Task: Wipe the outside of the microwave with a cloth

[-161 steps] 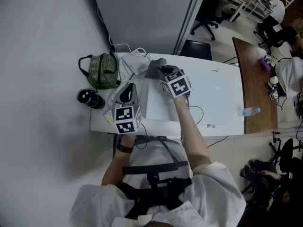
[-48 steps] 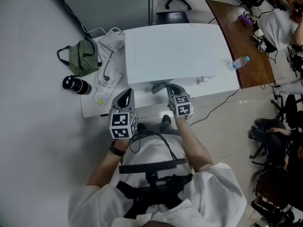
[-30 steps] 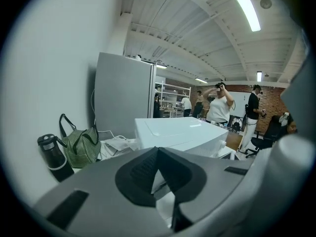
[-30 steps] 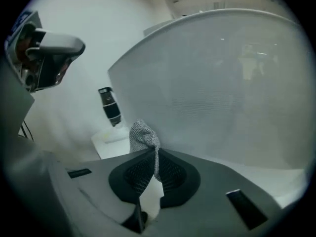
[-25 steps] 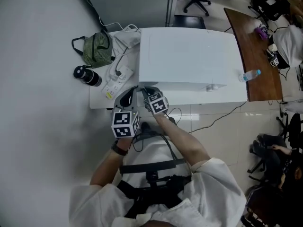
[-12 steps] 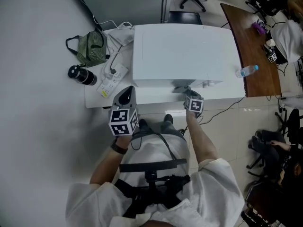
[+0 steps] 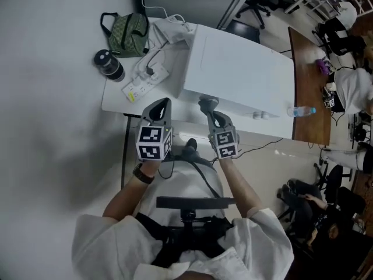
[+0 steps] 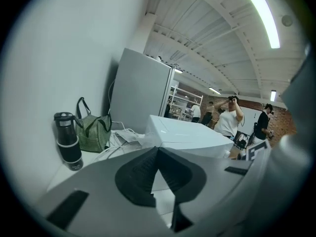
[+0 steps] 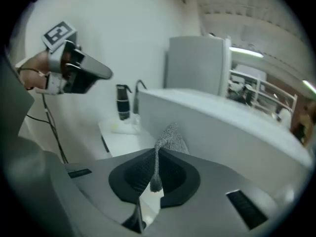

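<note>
Microwave (image 7: 239, 74) sits straight ahead of both tongs on the worktop (image 7: 116, 101). Right tongs (image 7: 211, 114) are pinching the grey cloth (image 7: 207, 104), which pokes out right at the front face, though I can't tell if it's actually touching. Left tongs (image 7: 162, 104) are pressed together on nothing, parked beside the right ones. Nothing shows which faces are clean, so my guess is the front is in progress and the sides are left. Ahead-left of the left tongs, a power strip (image 7: 143, 81), flask (image 7: 109, 66), bag (image 7: 128, 27) and cables crowd that side face, so it's awkward to reach.
</note>
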### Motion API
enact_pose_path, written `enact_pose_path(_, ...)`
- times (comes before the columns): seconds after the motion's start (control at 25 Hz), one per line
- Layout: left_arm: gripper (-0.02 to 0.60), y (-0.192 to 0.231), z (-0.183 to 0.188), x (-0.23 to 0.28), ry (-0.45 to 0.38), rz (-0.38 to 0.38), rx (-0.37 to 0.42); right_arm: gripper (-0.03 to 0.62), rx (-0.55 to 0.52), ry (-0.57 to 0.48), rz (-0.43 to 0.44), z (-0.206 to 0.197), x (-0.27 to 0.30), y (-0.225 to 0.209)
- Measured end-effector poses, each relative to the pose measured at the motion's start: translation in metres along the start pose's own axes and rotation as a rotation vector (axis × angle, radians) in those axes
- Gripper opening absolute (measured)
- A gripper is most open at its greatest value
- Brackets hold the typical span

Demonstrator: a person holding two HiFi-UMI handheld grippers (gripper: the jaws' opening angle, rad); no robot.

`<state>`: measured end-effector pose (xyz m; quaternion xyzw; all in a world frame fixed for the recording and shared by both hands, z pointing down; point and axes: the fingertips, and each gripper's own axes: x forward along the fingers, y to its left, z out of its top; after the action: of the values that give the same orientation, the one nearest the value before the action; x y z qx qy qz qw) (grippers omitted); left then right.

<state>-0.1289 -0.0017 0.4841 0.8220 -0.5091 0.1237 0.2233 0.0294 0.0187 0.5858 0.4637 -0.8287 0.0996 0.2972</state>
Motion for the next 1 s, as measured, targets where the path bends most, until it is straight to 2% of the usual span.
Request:
enact_pose_path(0.08,0.031,0.027,0.002,-0.017,-0.027,0.035,-0.039,0.040,-0.183,-0.062,0.096,0.070,0.001,0.043)
enact_pose_path(0.16,0.031,0.052,0.003,-0.029,-0.044,0.061,-0.058,0.040,-0.334,-0.091,0.158,0.127,0.006,0.069)
enact_pose_path(0.24,0.031,0.071,0.008,-0.036,-0.058,0.074,-0.065,0.040,-0.493,-0.041,0.204,0.166,0.018,0.080)
enact_pose_path(0.32,0.031,0.086,0.013,-0.039,-0.069,0.082,-0.078,0.040,-0.667,0.074,0.240,0.187,0.042,0.082)
enact_pose_path(0.44,0.031,0.101,0.016,-0.034,-0.074,0.091,-0.091,0.039,-0.853,0.241,0.302,0.197,0.091,0.076)
enact_pose_path(0.6,0.031,0.121,0.027,-0.016,-0.083,0.121,-0.107,0.040,-0.979,0.402,0.397,0.200,0.168,0.060)
enact_pose_path(0.8,0.031,0.162,0.039,0.024,-0.067,0.215,-0.139,0.040,-1.236,0.721,0.546,0.168,0.258,0.022)
enact_pose_path(0.92,0.031,0.178,0.050,0.046,-0.063,0.261,-0.181,0.038,-1.307,0.801,0.582,0.158,0.301,0.005)
enact_pose_path(1.0,0.031,0.187,0.059,0.059,-0.071,0.284,-0.191,0.038,-1.366,0.825,0.559,0.160,0.330,-0.008)
